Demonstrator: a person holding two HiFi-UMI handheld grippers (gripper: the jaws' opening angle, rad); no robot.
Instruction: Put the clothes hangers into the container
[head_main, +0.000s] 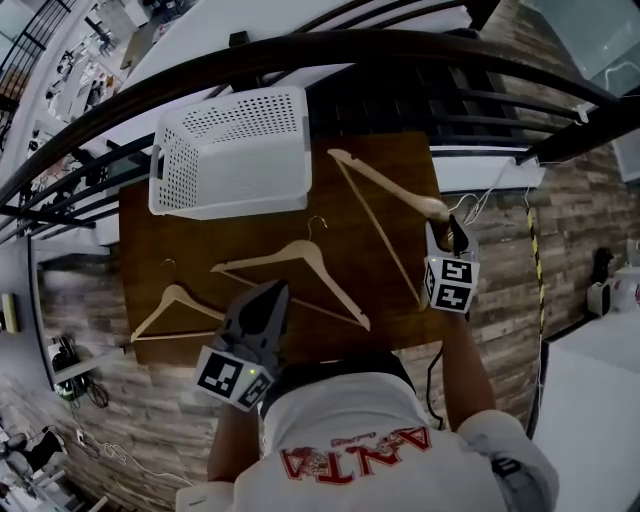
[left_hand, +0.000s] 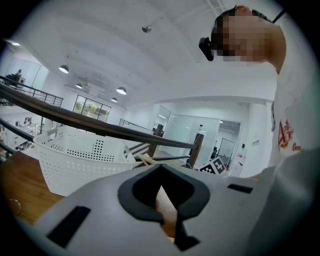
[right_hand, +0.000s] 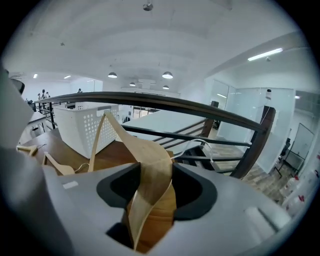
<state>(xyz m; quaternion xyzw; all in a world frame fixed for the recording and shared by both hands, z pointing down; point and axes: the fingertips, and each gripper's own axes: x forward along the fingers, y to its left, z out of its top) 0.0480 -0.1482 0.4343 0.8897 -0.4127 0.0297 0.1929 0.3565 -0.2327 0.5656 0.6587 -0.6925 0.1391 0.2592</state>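
Only readable text: red brand lettering "ANTA" on the person's white shirt (head_main: 360, 452), upside down in the head view. A thin line of smaller red print sits beside it, too small to read. The left gripper view catches the same shirt at the right edge: a red "A" and small red letters under it, cut off and unreadable. The left marker cube (head_main: 232, 378) and right marker cube (head_main: 450, 283) carry black-and-white square code patterns, no characters.
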